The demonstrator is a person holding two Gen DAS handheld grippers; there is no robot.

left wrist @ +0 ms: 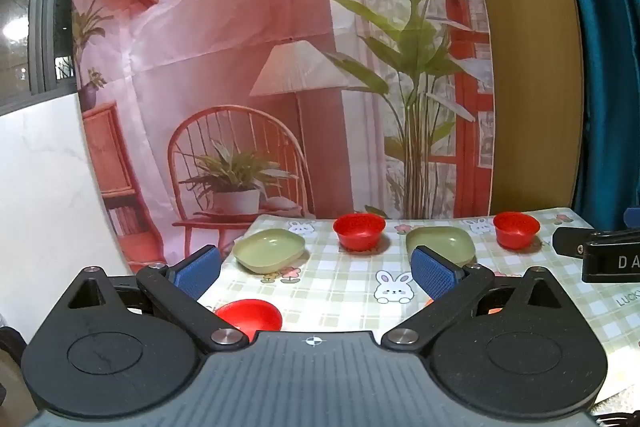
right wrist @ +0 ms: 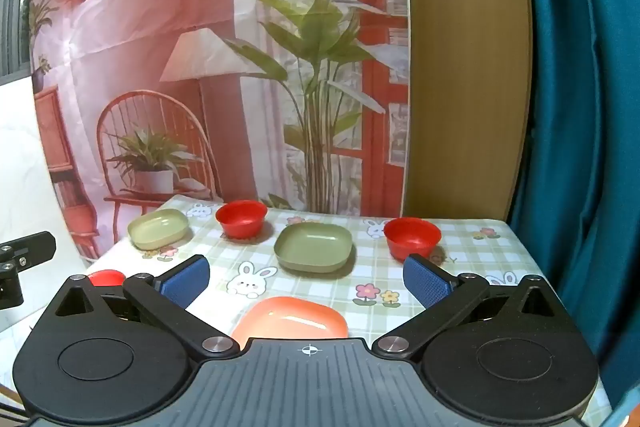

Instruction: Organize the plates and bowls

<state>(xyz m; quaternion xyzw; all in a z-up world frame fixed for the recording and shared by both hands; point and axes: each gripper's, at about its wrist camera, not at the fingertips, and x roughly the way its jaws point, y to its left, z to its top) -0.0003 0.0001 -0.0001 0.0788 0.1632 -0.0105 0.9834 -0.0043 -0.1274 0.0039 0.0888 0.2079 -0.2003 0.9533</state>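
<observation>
On the checked tablecloth (right wrist: pixel 320 287) stand two green square plates, one far left (right wrist: pixel 158 229) (left wrist: pixel 269 251) and one in the middle (right wrist: pixel 314 247) (left wrist: pixel 442 245). Two red bowls stand at the back, one between the plates (right wrist: pixel 242 219) (left wrist: pixel 359 231) and one at the right (right wrist: pixel 412 239) (left wrist: pixel 516 229). A third red bowl (left wrist: pixel 250 315) (right wrist: pixel 106 277) sits near the front left. An orange plate (right wrist: pixel 290 319) lies at the front under my right gripper. My left gripper (left wrist: pixel 316 273) and right gripper (right wrist: pixel 306 281) are both open, empty and above the table.
A printed backdrop (left wrist: pixel 260 67) hangs behind the table. A wooden panel (right wrist: pixel 460 67) and a blue curtain (right wrist: pixel 580 107) are at the right. A white wall (left wrist: pixel 40 187) lies left of the table. The right gripper's body (left wrist: pixel 600 255) shows at the left wrist view's right edge.
</observation>
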